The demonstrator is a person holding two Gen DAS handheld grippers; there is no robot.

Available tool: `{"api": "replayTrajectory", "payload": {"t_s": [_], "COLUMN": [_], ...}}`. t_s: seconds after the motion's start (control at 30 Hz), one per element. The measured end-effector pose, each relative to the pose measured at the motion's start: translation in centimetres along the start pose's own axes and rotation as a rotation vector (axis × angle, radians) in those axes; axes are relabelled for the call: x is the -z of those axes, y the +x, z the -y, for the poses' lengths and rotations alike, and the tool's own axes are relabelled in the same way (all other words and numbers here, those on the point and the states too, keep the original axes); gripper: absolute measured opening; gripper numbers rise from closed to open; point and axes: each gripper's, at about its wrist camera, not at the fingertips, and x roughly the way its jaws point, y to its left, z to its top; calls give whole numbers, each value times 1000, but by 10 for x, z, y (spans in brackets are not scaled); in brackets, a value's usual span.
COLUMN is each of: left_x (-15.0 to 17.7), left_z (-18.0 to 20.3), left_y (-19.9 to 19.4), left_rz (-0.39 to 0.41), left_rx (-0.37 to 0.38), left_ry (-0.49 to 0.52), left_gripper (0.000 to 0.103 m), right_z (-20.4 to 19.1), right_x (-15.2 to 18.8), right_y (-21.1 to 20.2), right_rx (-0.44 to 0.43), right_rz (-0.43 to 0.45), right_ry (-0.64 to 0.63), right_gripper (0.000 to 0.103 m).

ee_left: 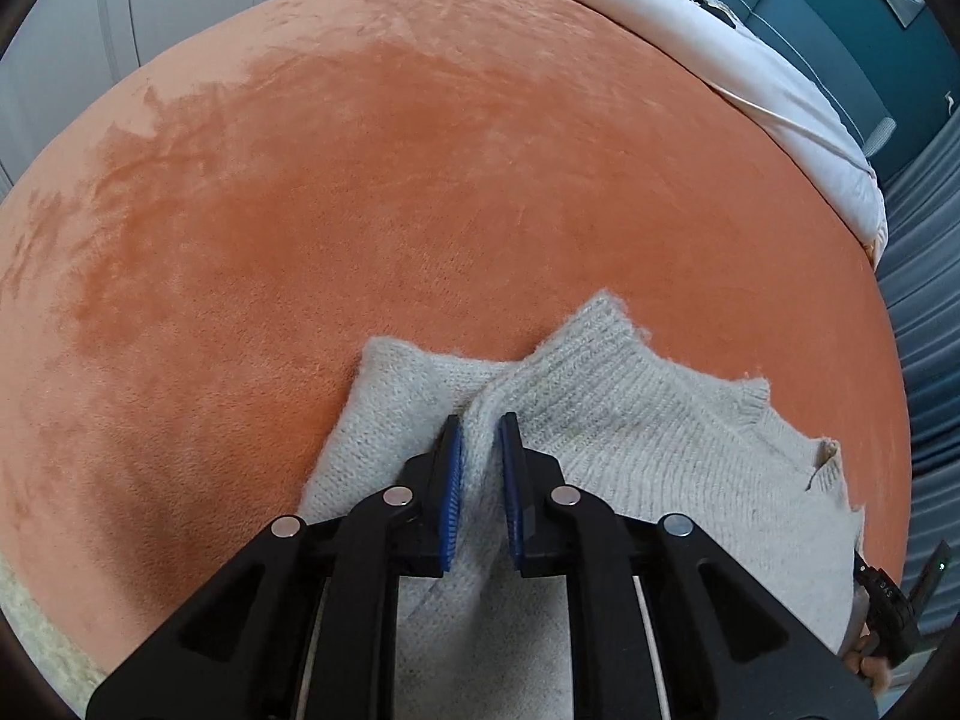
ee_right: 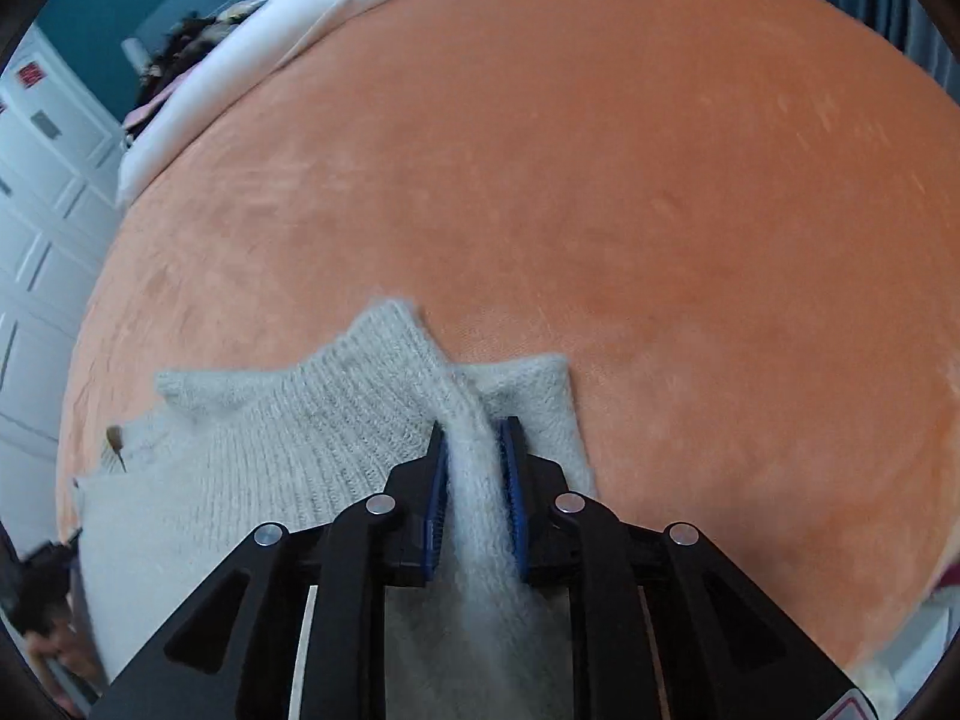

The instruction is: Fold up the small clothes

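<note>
Left wrist view: the left hand-held gripper (ee_left: 480,429) is clamped on a raised ridge of the grey knitted sweater (ee_left: 648,438), which lies on the orange bedspread (ee_left: 420,180); white bedding (ee_left: 750,78) lies beyond.

Right wrist view: the right hand-held gripper (ee_right: 471,435) pinches another fold of the sweater (ee_right: 270,432). Only here white panelled doors (ee_right: 42,192) show.
</note>
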Motion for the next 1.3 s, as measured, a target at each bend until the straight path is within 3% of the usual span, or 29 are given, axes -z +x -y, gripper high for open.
{"api": "replayTrajectory", "payload": {"t_s": [0.1, 0.13, 0.17, 0.2, 0.37, 0.5, 0.57, 0.63, 0.7, 0.73, 0.77, 0.8, 0.83, 0.87, 0.93, 1.0, 1.07, 1.13, 1.2, 1.27, 1.3], "left_x": [0, 4, 8, 12, 44, 67, 73, 72, 74, 74, 73, 73, 72, 71, 71, 71, 71, 69, 66, 60, 56], "left_z": [-7, -14, -21, -27, -56, -72, -73, -68, -63, -61, -59, -58, -57, -57, -59, -60, -61, -59, -57, -51, -47], "left_y": [-32, -49, -62, -70, -69, -57, -56, -57, -54, -52, -50, -50, -49, -49, -48, -46, -43, -41, -40, -40, -40], "left_rz": [39, 78, 108, 117, 18, -37, -40, -33, -36, -36, -35, -35, -34, -35, -34, -32, -27, -21, -15, -38, -68], "left_rx": [61, 81, 89, 88, 40, 9, 9, 1, -9, -19, -26, -31, -33, -33, -26, -12, 0, -2, 20, 88, 127], "left_ry": [-53, -73, -88, -98, -171, -214, -204, -166, -141, -130, -122, -115, -110, -111, -128, -149, -173, -187, -183, -151, -145], "left_gripper": [40, 59, 72, 75, 76, 76, 77, 80, 83, 85, 87, 87, 88, 88, 90, 92, 95, 95, 86, 34, 26], "right_z": [-17, -21, -34, -47, -121, -158, -149, -126, -103, -89, -71, -48, -24, 10, 45, 31, -11, -58, -103, -137, -145], "right_x": [8, 13, 23, 34, 94, 100, 90, 78, 68, 67, 61, 46, 30, 12, -3, -1, 19, 51, 82, 106, 114], "right_y": [-48, -63, -76, -83, -79, -73, -74, -74, -56, -51, -52, -57, -63, -76, -106, -129, -136, -123, -99, -65, -48], "right_rx": [54, 56, 28, -23, -191, -75, -10, 2, -18, 7, 77, 178, 217, 227, 174, 85, -31, -180, -251, -240, -223], "right_rz": [89, 115, 128, 116, -25, 20, 42, 21, -111, -129, -83, -24, 11, 56, 120, 153, 108, -12, -108, -181, -226], "right_ry": [-2, -16, -35, -63, -272, -412, -416, -377, -426, -479, -503, -443, -329, -138, 80, 41, -75, -169, -252, -321, -337], "right_gripper": [27, 27, 27, 27, 20, 20, 20, 23, 30, 20, 15, 13, 14, 16, 22, 22, 22, 22, 22, 20, 19]}}
